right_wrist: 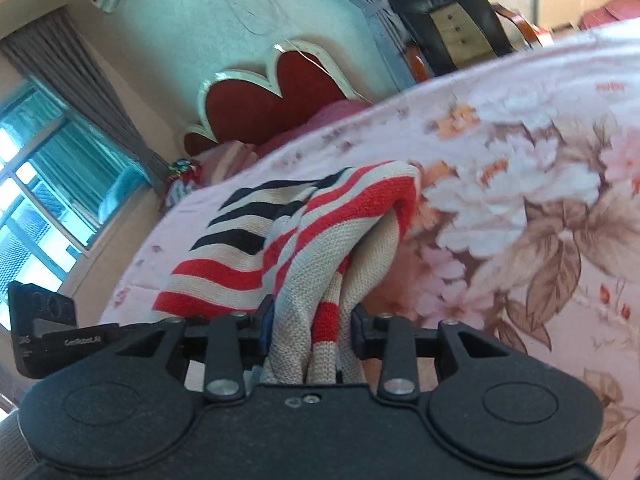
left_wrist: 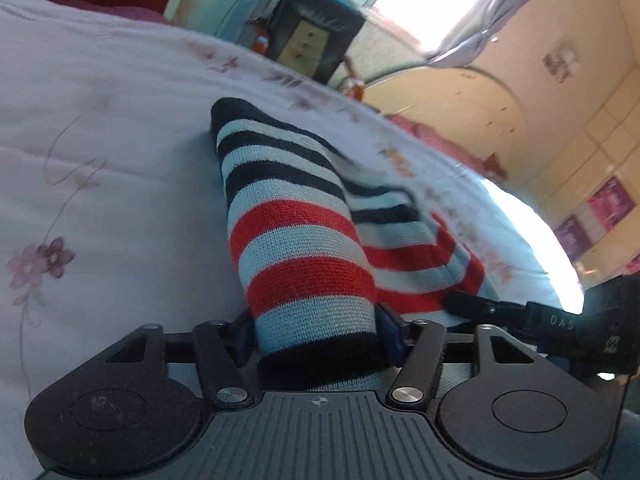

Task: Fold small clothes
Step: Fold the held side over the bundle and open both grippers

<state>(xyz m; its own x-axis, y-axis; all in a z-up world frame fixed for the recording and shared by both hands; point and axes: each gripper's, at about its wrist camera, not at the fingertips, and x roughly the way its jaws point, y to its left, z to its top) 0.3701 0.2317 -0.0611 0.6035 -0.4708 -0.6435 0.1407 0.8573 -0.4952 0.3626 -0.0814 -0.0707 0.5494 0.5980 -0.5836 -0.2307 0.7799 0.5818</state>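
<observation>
A small knitted garment with red, navy and pale stripes (left_wrist: 296, 216) lies on a floral bedspread (left_wrist: 100, 160). My left gripper (left_wrist: 316, 332) is shut on its navy-edged end, which rises as a thick roll between the jaws. My right gripper (right_wrist: 312, 324) is shut on a bunched pale-and-red part of the same garment (right_wrist: 320, 236), lifted off the bedspread (right_wrist: 520, 200). The right gripper also shows at the right edge of the left wrist view (left_wrist: 500, 312). The left gripper shows at the left edge of the right wrist view (right_wrist: 48, 328). The fingertips are hidden by cloth.
A red headboard (right_wrist: 272, 96) and pillows stand at the bed's far end. A black chair with a wooden drawer unit (left_wrist: 312, 36) stands past the bed near the curtains. A window (right_wrist: 36, 184) is at the left.
</observation>
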